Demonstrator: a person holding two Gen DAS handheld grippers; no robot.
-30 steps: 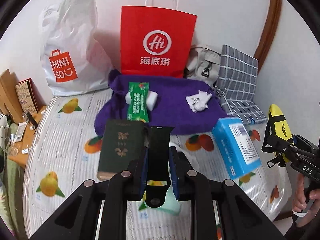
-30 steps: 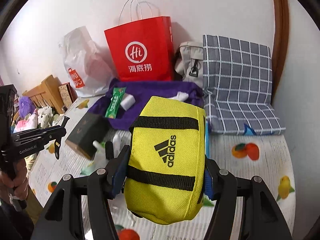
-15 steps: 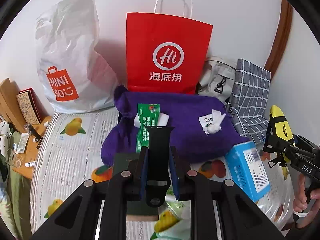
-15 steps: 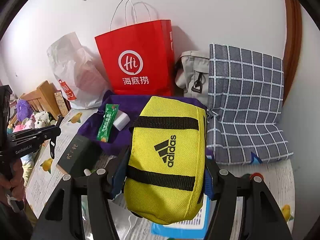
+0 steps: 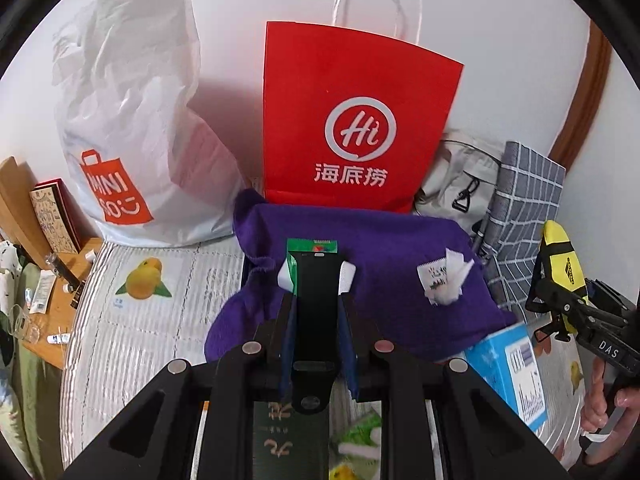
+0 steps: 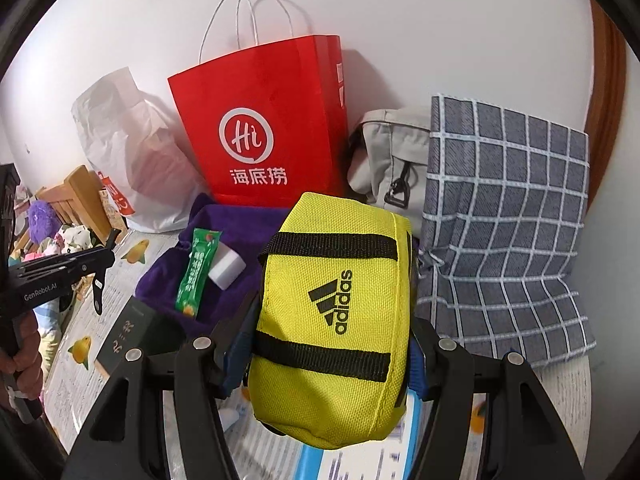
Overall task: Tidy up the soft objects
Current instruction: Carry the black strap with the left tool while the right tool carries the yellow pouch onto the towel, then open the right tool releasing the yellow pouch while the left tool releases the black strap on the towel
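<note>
My left gripper (image 5: 318, 312) is shut on a black watch strap (image 5: 318, 288), which stands upright between the blue pads. It hovers over the near edge of a purple towel (image 5: 392, 256). On the towel lie a green sachet (image 5: 312, 246), a white block (image 6: 226, 270) and a crumpled paper slip (image 5: 444, 280). My right gripper (image 6: 332, 340) is shut on a yellow Adidas pouch (image 6: 332, 280), held above the bed in front of the towel (image 6: 224, 220). The left wrist view shows that pouch (image 5: 558, 256) at the far right.
A red paper bag (image 5: 360, 120) and a white Miniso bag (image 5: 128, 120) lean on the wall behind the towel. A grey bag (image 6: 388, 160) and checked cushion (image 6: 504, 220) stand right. A blue box (image 5: 512, 368) and dark green book (image 6: 128, 336) lie on the fruit-print bedcover.
Both grippers have moved forward over the bed toward the towel and the red bag, which now look larger. The book and blue box have slid under the grippers. Both grips are unchanged.
</note>
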